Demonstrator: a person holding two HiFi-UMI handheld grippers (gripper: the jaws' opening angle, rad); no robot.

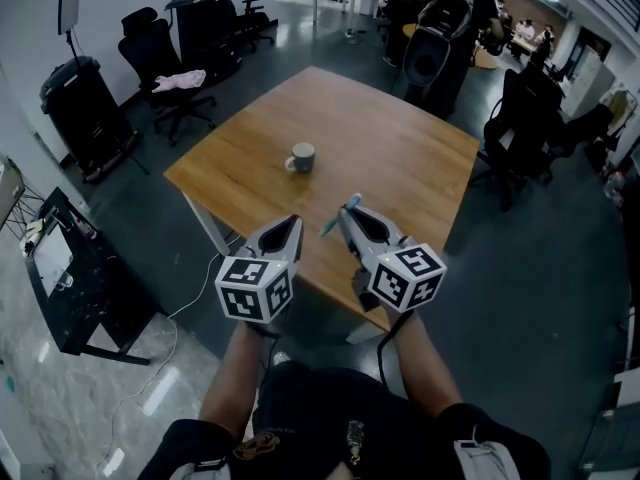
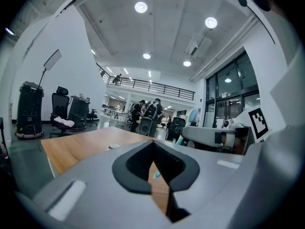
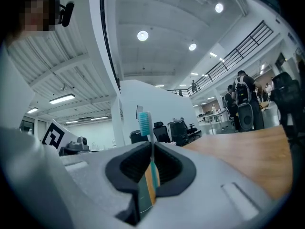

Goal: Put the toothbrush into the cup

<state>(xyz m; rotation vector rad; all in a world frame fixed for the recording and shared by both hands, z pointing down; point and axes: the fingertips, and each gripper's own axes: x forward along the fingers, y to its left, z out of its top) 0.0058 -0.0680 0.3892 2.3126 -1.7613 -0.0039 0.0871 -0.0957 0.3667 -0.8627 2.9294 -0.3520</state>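
A grey cup (image 1: 301, 157) stands upright near the middle of the wooden table (image 1: 400, 148); in the left gripper view the cup (image 2: 113, 146) is small and far off. My right gripper (image 1: 346, 212) hovers over the table's near edge, shut on a teal toothbrush (image 1: 338, 217). In the right gripper view the toothbrush (image 3: 145, 122) sticks up between the jaws of that gripper (image 3: 152, 145), bristles on top. My left gripper (image 1: 295, 222) hangs beside it, shut with nothing in it (image 2: 153, 145). Both grippers are well short of the cup.
Black office chairs (image 1: 150, 53) and a black bin (image 1: 85, 108) stand left of the table. A dark rack (image 1: 70, 278) is at the near left. People with black gear (image 1: 445, 28) stand beyond the far corner, and more chairs (image 1: 530, 128) are on the right.
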